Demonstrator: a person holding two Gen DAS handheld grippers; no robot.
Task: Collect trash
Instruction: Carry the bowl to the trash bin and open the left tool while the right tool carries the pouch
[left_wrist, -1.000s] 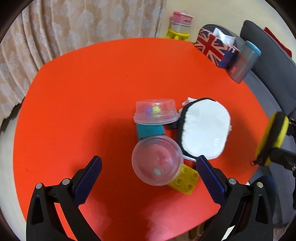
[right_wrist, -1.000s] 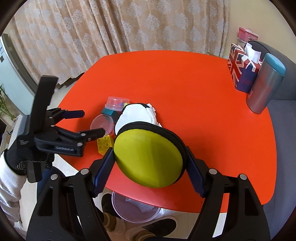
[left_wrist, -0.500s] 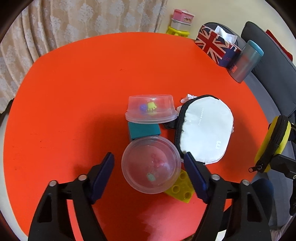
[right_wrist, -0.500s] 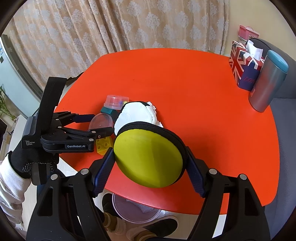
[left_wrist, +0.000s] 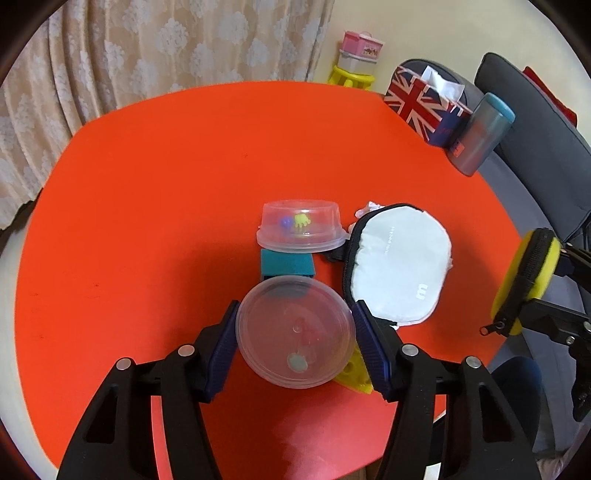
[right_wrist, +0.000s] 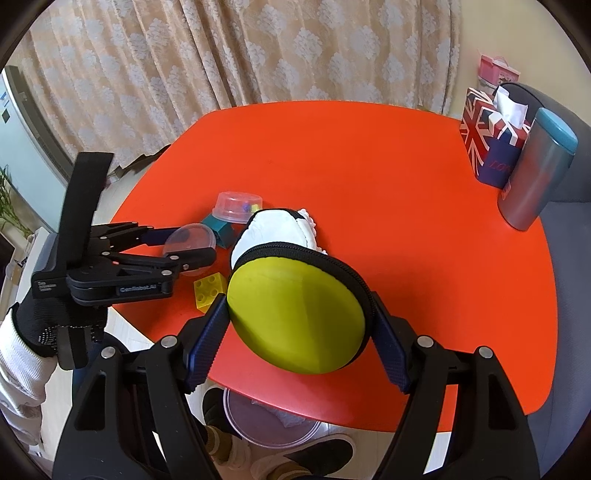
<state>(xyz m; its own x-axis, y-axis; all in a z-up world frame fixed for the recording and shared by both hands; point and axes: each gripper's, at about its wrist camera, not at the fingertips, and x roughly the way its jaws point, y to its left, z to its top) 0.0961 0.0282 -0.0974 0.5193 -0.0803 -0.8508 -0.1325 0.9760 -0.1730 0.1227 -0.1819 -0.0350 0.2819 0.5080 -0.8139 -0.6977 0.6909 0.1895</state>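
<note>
A round clear plastic container (left_wrist: 291, 325) with small bits inside sits near the front of the red table (left_wrist: 147, 221). My left gripper (left_wrist: 297, 341) is closing on it, and both blue pads touch its rim. From the right wrist view, the left gripper (right_wrist: 192, 245) reaches in from the left in a gloved hand (right_wrist: 48, 321). My right gripper (right_wrist: 299, 321) is shut on a round yellow zip pouch (right_wrist: 295, 310) above the table's front edge. The pouch (left_wrist: 524, 280) also shows at the right in the left wrist view.
Behind the held container lie a teal block (left_wrist: 286, 264), a second clear container (left_wrist: 301, 229) and a white pouch (left_wrist: 399, 273). A yellow brick (left_wrist: 356, 376) peeks out beside it. A flag-print tissue box (left_wrist: 417, 99) and grey tumbler (left_wrist: 480, 133) stand far right. A clear bin (right_wrist: 273, 421) sits below the table edge.
My left gripper has moved forward over the clear container and narrowed from wide open until its pads meet the rim. The right gripper and yellow pouch have not moved.
</note>
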